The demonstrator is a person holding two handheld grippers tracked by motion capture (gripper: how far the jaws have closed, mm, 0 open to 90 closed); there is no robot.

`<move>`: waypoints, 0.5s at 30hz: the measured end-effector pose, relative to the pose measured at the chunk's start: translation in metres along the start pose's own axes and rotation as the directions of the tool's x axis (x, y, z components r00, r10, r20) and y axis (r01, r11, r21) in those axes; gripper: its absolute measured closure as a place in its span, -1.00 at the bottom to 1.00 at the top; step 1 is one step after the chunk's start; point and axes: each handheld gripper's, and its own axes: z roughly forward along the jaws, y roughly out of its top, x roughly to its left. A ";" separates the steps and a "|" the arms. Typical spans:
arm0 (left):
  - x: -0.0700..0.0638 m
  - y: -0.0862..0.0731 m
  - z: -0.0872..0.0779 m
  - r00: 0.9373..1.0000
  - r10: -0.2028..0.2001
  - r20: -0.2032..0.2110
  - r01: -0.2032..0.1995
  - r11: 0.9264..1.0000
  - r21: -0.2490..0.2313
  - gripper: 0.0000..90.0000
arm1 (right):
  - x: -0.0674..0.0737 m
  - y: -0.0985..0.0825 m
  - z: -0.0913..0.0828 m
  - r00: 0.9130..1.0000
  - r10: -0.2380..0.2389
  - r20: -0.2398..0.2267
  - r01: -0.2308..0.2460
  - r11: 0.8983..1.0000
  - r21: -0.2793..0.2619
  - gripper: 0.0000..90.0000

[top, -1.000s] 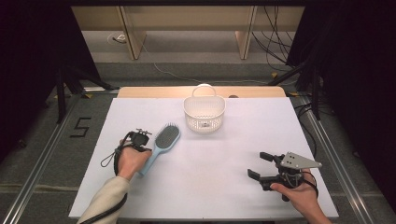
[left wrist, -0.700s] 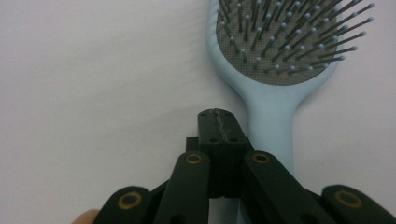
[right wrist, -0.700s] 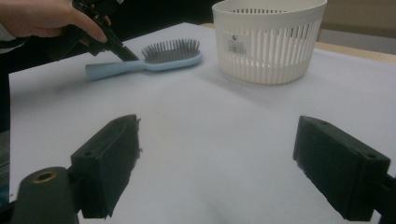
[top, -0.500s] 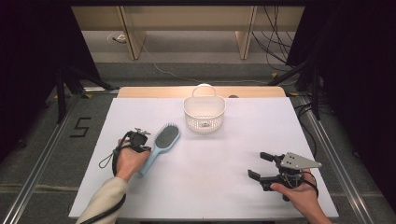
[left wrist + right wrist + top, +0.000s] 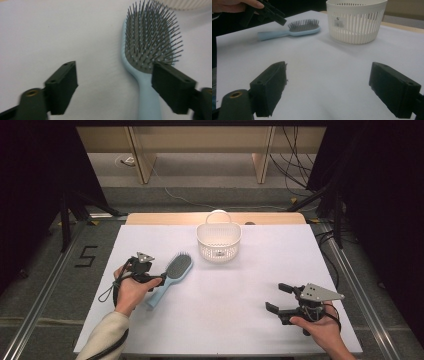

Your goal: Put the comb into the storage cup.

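A: High view first. The left gripper (image 5: 156,281) is sitting right at the handle of the light blue hairbrush (image 5: 172,275), and its jaws have just been opening from fully shut.

B: So it's lining up a pick?

A: That's my read; the brush is lying flat on the white table (image 5: 240,320), just left of the white basket (image 5: 218,241). The right gripper (image 5: 280,299) is resting wide open over bare table, holding nothing.

B: And the left gripper view?

A: Here the jaws are standing well apart, nothing pinched; the hairbrush (image 5: 147,82) is lying off toward the right-hand jaw (bristles up), not centred between them.

B: Right gripper view?

A: It's showing the basket (image 5: 357,22) side-on, with its barcode label, and the brush (image 5: 292,31) beside it.
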 end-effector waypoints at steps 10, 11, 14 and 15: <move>-0.006 0.004 -0.013 0.997 0.070 0.030 -0.067 0.993 -0.102 -1.00 | 0.000 0.000 0.000 1.000 0.002 -0.001 -0.002 1.000 -0.001 -0.65; -0.007 0.004 -0.013 0.997 0.075 0.032 -0.071 0.992 -0.104 -1.00 | 0.000 0.000 0.000 1.000 0.002 -0.001 -0.002 1.000 -0.001 -0.65; -0.009 0.004 -0.016 0.995 0.095 0.036 -0.090 0.990 -0.111 -1.00 | 0.000 0.000 -0.001 1.000 0.002 0.000 -0.002 1.000 -0.003 -0.66; -0.009 0.004 -0.016 0.994 0.099 0.035 -0.094 0.989 -0.110 -1.00 | 0.000 0.000 -0.001 1.000 0.003 -0.001 -0.003 1.000 -0.003 -0.66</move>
